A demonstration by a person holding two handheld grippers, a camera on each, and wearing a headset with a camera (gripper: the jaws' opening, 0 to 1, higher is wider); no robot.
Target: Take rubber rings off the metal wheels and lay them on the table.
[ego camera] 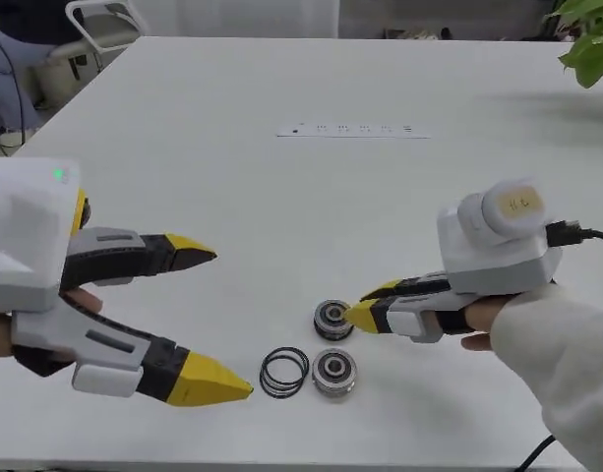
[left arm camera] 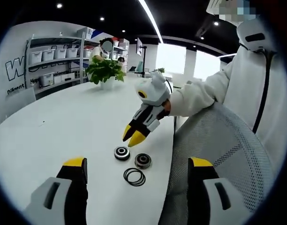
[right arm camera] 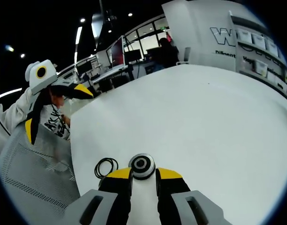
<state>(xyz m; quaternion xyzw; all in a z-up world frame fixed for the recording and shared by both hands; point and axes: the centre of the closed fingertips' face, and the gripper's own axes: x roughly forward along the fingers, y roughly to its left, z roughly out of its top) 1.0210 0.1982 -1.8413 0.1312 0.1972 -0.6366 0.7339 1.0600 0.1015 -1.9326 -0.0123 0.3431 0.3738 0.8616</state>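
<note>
**Right gripper (ego camera: 352, 311) meets a metal wheel (ego camera: 332, 320); left gripper (ego camera: 232, 323) gapes wide, empty.**
The right jaws are barely parted and grip nothing, their tips at that wheel's edge. Loose rubber rings (ego camera: 283, 372) lie just ahead of the left jaws, a second wheel (ego camera: 333, 373) just past them. The rings are probably light and stretchy, so pinch at the rim while pinning the stiff, slide-prone wheel to the desk (ego camera: 281, 197).

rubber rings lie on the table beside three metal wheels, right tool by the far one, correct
Two wheels, not three: the head view shows a far wheel and a near wheel. The rubber rings lie on the table beside them, right tool by the far one.
</note>
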